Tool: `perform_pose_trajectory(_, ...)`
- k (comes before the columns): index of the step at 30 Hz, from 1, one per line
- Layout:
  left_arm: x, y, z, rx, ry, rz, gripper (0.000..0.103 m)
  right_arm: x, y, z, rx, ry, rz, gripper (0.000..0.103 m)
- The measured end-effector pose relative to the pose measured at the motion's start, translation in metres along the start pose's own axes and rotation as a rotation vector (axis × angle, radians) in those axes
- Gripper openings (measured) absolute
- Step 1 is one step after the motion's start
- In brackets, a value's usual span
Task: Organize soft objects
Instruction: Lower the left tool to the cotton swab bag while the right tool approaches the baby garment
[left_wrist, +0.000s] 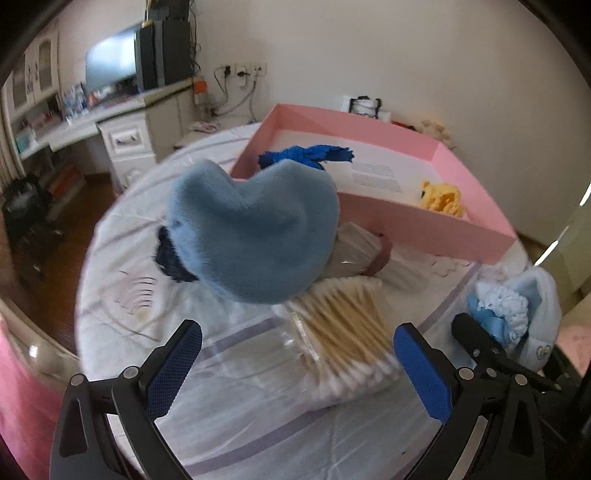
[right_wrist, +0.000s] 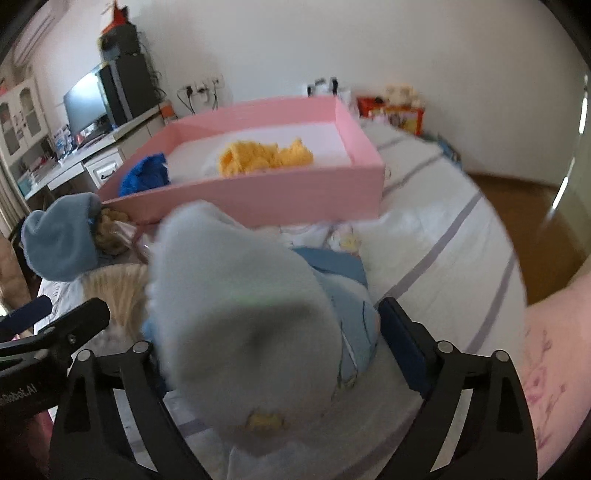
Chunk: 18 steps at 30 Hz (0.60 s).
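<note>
A blue plush hat (left_wrist: 251, 229) lies on the bed just beyond my left gripper (left_wrist: 299, 369), which is open and holds nothing; a clear pack of cotton swabs (left_wrist: 347, 332) lies under its fingertips. The same hat (right_wrist: 59, 240) shows at the left of the right wrist view. A light blue soft baby item (right_wrist: 240, 314) stands between the fingers of my right gripper (right_wrist: 273, 332), blurred and hiding the left pad; the jaws are wide and I see no pad pressing it. The pink box (right_wrist: 258, 192) holds a yellow knit piece (right_wrist: 266, 157) and a dark blue knit piece (right_wrist: 146, 175).
The bed (left_wrist: 240, 424) has a white striped sheet; wooden floor (right_wrist: 546, 229) lies past its right edge. A desk with a monitor (left_wrist: 110, 62) and drawers stands at the far left. A pink cloth (right_wrist: 554, 369) is at the lower right. A dark blue bit (left_wrist: 170, 258) peeks from under the hat.
</note>
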<state>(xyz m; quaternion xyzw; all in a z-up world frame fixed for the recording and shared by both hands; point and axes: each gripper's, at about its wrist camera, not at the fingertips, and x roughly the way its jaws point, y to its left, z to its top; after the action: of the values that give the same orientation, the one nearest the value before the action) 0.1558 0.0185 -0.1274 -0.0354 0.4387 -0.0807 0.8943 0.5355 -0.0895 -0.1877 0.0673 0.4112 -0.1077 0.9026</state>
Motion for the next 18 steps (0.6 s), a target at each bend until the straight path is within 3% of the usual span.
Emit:
perform_pose_trajectory(4, 0.018, 0.008, 0.002, -0.054, 0.042, -0.057, 0.103, 0.005, -0.006, 0.005, 0.011, 0.005, 0.006, 0.093)
perform_pose_trajectory(6, 0.02, 0.007, 0.003, -0.049, 0.03, -0.043, 0.103, 0.009, -0.008, 0.009, -0.004, 0.016, 0.011, 0.092)
perform_pose_trajectory(8, 0.023, 0.003, 0.003, -0.03, 0.021, -0.027, 0.103, 0.01, -0.007, 0.011, -0.03, 0.019, 0.016, 0.083)
perform_pose_trajectory(14, 0.044, -0.016, -0.004, 0.022, -0.013, 0.066, 0.103, 0.0, -0.006, 0.005, -0.107, -0.014, -0.102, 0.08)
perform_pose_trajectory(18, 0.057, -0.026, -0.006, 0.049, -0.014, 0.123, 0.103, 0.003, -0.014, 0.003, -0.112, -0.001, -0.074, 0.082)
